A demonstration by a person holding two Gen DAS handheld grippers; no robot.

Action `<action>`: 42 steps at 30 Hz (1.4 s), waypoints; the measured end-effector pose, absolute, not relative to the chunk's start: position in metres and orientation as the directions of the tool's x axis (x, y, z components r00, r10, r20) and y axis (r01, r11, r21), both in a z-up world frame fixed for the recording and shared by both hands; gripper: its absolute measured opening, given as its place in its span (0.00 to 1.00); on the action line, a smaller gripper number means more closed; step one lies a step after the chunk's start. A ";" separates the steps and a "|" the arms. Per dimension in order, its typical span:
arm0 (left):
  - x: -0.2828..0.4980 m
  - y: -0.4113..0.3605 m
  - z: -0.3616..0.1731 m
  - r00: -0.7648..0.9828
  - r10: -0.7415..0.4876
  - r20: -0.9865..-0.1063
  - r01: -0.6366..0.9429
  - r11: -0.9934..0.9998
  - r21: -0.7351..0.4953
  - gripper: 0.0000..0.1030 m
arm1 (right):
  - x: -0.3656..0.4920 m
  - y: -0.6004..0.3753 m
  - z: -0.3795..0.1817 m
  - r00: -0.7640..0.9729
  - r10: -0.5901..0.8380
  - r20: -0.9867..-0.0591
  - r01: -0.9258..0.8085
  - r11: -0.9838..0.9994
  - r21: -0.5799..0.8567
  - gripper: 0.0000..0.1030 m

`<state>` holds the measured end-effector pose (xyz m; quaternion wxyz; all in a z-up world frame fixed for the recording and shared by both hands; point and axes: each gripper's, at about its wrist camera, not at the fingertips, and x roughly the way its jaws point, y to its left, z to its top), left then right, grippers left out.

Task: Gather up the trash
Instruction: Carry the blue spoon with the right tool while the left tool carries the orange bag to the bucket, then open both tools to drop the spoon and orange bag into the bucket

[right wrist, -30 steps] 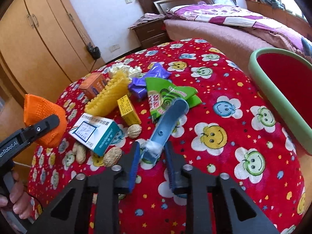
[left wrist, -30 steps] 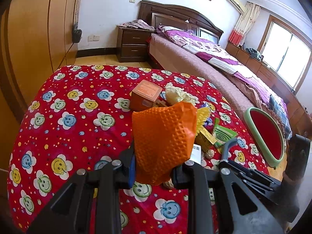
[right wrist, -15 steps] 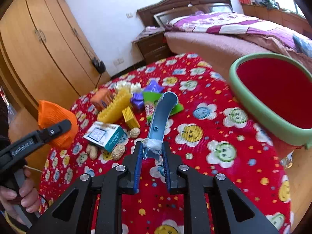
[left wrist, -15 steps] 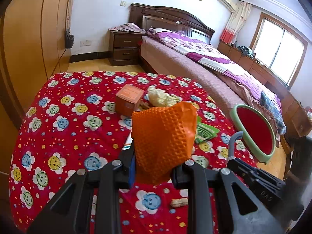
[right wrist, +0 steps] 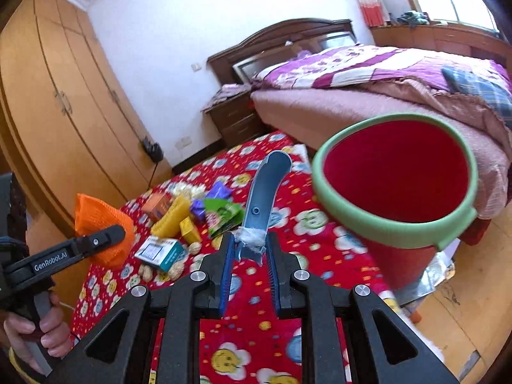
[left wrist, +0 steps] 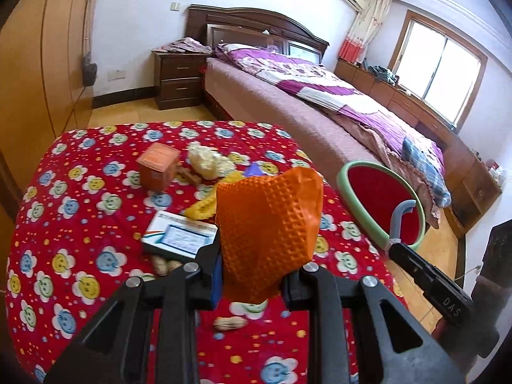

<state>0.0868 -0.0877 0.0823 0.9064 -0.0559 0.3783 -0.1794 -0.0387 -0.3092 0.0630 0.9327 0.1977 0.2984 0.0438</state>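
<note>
Trash in both tongs now: the left tongs (left wrist: 252, 283) pinch a crumpled orange wrapper (left wrist: 268, 230), and the right tongs (right wrist: 249, 256) are pressed on the taped end of a curved blue plastic handle (right wrist: 260, 198), which sticks up and forward. The red bin (right wrist: 396, 230) with the green rim stands just past the desk's (right wrist: 252, 345) edge, on the bed's side. The handle hangs beside the bin's rim, not yet over the mouth; the wrapper is further back, above the desk. I'd judge the wrapper light, soft and springy, so a pinch low on its bunched part suits it. The handle looks stiff, light and smooth, and the tape probably gives the pads some bite. Room between desk edge and bin is open. Remaining on the desk, away from the bin, are a small carton (left wrist: 179, 236), an orange box (left wrist: 156, 166), peanuts (left wrist: 230, 322) and more wrappers.
</note>
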 end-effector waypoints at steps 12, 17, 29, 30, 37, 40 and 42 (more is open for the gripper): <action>0.102 -0.166 0.082 0.585 -0.426 -0.690 0.399 0.892 -0.213 0.27 | -0.051 -0.383 0.056 0.847 0.110 -0.520 0.149 0.890 0.430 0.19; 0.111 -0.206 0.081 0.560 -0.452 -0.694 0.465 0.865 -0.188 0.27 | -0.047 -0.409 0.050 0.844 0.079 -0.531 0.195 0.876 0.441 0.19; 0.134 -0.288 0.065 0.482 -0.506 -0.715 0.572 0.800 -0.181 0.27 | -0.029 -0.448 0.033 0.828 0.043 -0.559 0.261 0.854 0.451 0.19; 0.135 -0.292 0.063 0.479 -0.509 -0.715 0.578 0.796 -0.179 0.27 | -0.027 -0.451 0.031 0.827 0.042 -0.560 0.264 0.851 0.454 0.19; 0.141 -0.319 0.054 0.471 -0.503 -0.724 0.609 0.780 -0.146 0.27 | -0.022 -0.467 0.018 0.820 0.046 -0.570 0.291 0.825 0.485 0.21; 0.145 -0.323 0.050 0.464 -0.503 -0.730 0.605 0.781 -0.154 0.27 | -0.024 -0.472 0.012 0.818 0.049 -0.574 0.306 0.808 0.504 0.21; 0.147 -0.324 0.048 0.449 -0.510 -0.734 0.604 0.778 -0.171 0.28 | -0.024 -0.477 0.008 0.820 0.060 -0.569 0.304 0.797 0.522 0.21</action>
